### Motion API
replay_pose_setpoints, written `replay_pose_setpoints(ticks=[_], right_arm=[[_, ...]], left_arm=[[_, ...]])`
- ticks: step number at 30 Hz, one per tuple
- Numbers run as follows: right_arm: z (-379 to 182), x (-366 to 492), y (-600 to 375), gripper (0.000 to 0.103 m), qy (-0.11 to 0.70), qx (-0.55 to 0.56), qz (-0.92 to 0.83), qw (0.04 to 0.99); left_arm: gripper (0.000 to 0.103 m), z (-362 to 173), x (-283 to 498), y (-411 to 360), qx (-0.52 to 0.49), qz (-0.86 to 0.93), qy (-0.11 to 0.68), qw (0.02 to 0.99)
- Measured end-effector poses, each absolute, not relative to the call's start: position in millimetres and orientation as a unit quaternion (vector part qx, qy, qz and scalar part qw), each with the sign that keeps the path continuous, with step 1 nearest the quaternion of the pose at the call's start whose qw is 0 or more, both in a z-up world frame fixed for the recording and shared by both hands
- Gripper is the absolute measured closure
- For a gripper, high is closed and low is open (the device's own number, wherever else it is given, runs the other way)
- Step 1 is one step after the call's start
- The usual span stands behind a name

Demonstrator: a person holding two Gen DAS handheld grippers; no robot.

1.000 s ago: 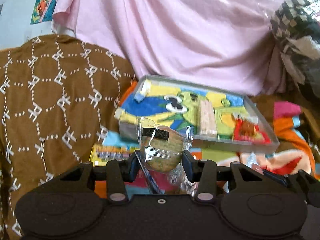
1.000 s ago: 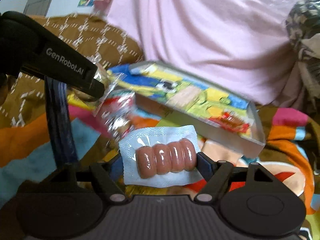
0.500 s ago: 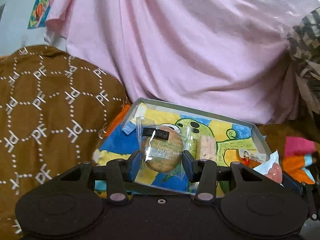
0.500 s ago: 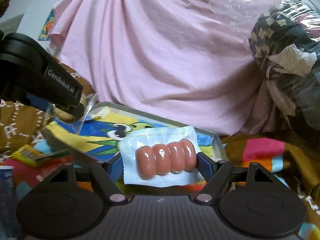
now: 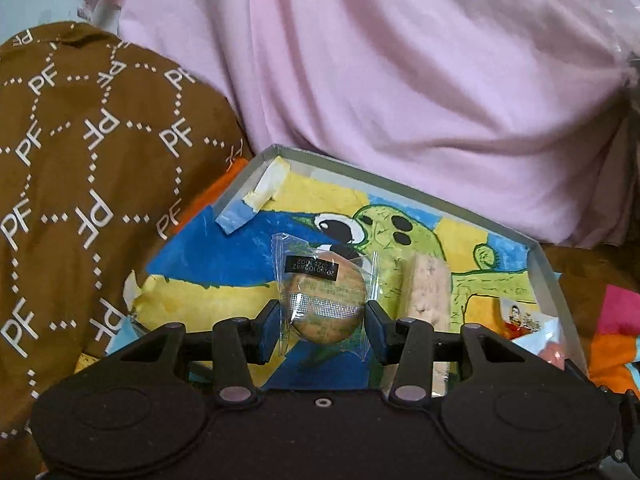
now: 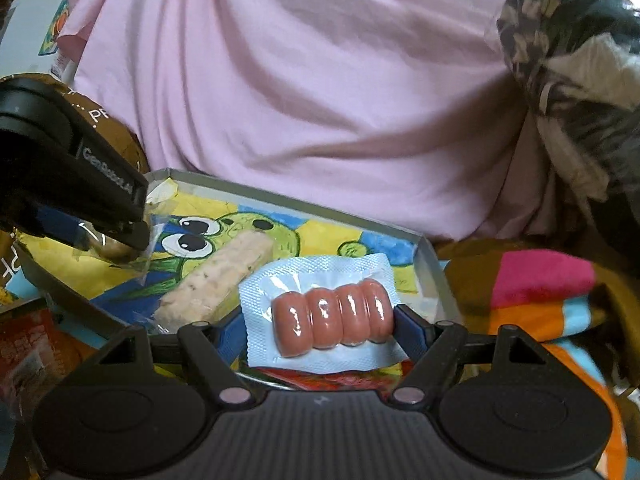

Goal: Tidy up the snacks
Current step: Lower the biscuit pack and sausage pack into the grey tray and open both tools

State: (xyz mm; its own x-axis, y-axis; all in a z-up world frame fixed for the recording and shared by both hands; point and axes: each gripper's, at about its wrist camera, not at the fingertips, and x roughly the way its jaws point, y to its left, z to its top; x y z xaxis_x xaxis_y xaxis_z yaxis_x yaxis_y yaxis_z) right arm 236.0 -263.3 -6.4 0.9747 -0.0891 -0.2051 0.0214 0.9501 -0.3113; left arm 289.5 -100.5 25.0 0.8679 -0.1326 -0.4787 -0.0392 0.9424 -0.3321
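A shallow grey tray (image 5: 550,276) lined with a cartoon frog drawing lies ahead. My left gripper (image 5: 324,322) is shut on a round biscuit in clear wrap (image 5: 326,300), held over the tray's left half. My right gripper (image 6: 318,330) is shut on a pale blue pack of small sausages (image 6: 330,320), held over the tray (image 6: 430,258) near its right end. The left gripper (image 6: 100,216) shows at the left of the right wrist view with the biscuit (image 6: 116,250) in it. A pale cereal bar (image 5: 426,292) (image 6: 218,278) lies in the tray.
A red and white snack packet (image 5: 520,318) lies in the tray's right corner. Pink cloth (image 5: 380,80) hangs behind the tray, and a brown patterned cushion (image 5: 80,160) stands on its left. A dark patterned bundle in plastic (image 6: 580,80) sits at the right. Striped bedding (image 6: 540,292) lies under everything.
Both grippers have moved forward from in front of the tray to over it, each keeping its snack. The tray now fills the lower middle of both views.
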Motion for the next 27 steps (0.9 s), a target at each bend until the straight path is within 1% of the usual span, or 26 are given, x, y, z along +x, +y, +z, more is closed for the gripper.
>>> replay_pose_setpoints(ticks=[10, 13, 16, 18, 21, 23, 24, 27], right_arm=[[-7, 243, -267, 0.024, 0.116, -0.128, -0.015, 0.985], [-8, 243, -267, 0.021, 0.117, -0.126, -0.017, 0.985], [-7, 243, -267, 0.016, 0.117, -0.124, -0.016, 0.985], [-8, 242, -267, 0.009, 0.120, -0.123, -0.010, 0.985], [-7, 239, -265, 0.006, 0.118, -0.124, -0.010, 0.985], [-6, 236, -264, 0.005, 0.115, -0.129, -0.013, 0.985], [-5, 234, -263, 0.004, 0.113, -0.130, -0.015, 0.985], [-2, 226, -262, 0.000, 0.104, -0.131, -0.020, 0.986]], left_arm=[[0.055, 13, 301, -104, -0.175, -0.022, 0.281, 0.943], [0.050, 13, 301, -103, -0.178, -0.020, 0.281, 0.943], [0.040, 15, 300, -102, -0.181, -0.021, 0.283, 0.942], [0.028, 17, 298, -100, -0.185, -0.018, 0.278, 0.942], [0.020, 22, 293, -99, -0.182, -0.016, 0.268, 0.946], [0.016, 27, 289, -98, -0.180, -0.017, 0.261, 0.948], [0.012, 29, 286, -97, -0.179, -0.018, 0.256, 0.950], [0.003, 36, 276, -93, -0.177, -0.006, 0.241, 0.954]])
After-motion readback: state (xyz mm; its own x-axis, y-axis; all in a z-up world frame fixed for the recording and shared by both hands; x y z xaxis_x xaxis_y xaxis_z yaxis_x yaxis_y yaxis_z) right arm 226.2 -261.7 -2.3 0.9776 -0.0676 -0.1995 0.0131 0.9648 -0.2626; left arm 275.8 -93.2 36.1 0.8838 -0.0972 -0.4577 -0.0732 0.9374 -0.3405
